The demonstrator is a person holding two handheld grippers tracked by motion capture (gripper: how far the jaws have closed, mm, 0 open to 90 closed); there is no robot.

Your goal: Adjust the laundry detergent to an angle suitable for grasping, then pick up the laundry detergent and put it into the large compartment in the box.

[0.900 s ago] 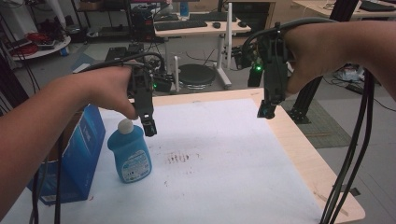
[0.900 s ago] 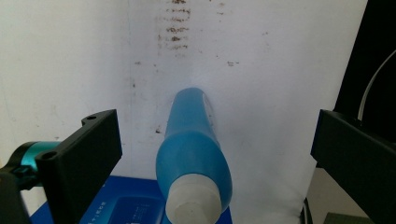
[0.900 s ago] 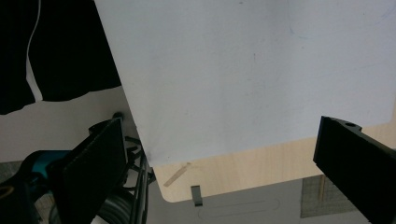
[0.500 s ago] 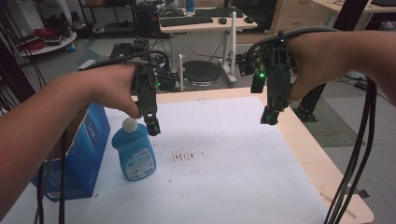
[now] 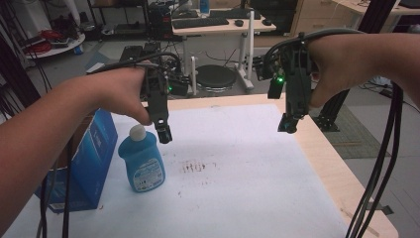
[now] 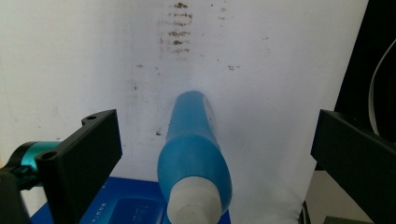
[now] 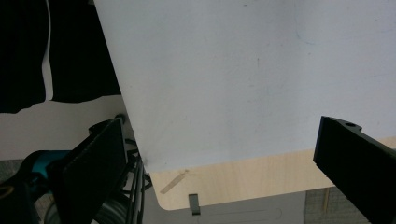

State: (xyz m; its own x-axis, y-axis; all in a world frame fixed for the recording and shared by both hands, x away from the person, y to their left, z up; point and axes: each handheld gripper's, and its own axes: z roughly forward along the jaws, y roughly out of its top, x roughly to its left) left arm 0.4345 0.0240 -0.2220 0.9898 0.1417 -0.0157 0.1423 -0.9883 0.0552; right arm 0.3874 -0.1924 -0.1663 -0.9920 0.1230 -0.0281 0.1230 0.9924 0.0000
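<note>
Blue bottle [image 5: 142, 161] with a white cap [image 5: 137, 132] stands upright on the white sheet [image 5: 237, 173] that covers the table, at its left part. Just beside it, on the left, stands a blue box [image 5: 89, 158]. The left gripper [image 5: 165, 134] hangs just above and to the right of the cap and does not touch it; in the left gripper view its jaws are wide apart with the bottle [image 6: 194, 158] between them, farther down. Some brown stains [image 5: 194, 166] are on the sheet near the bottle. The right gripper [image 5: 288, 124] hangs over the right edge of the sheet, well apart from the bottle, jaws wide apart and empty.
</note>
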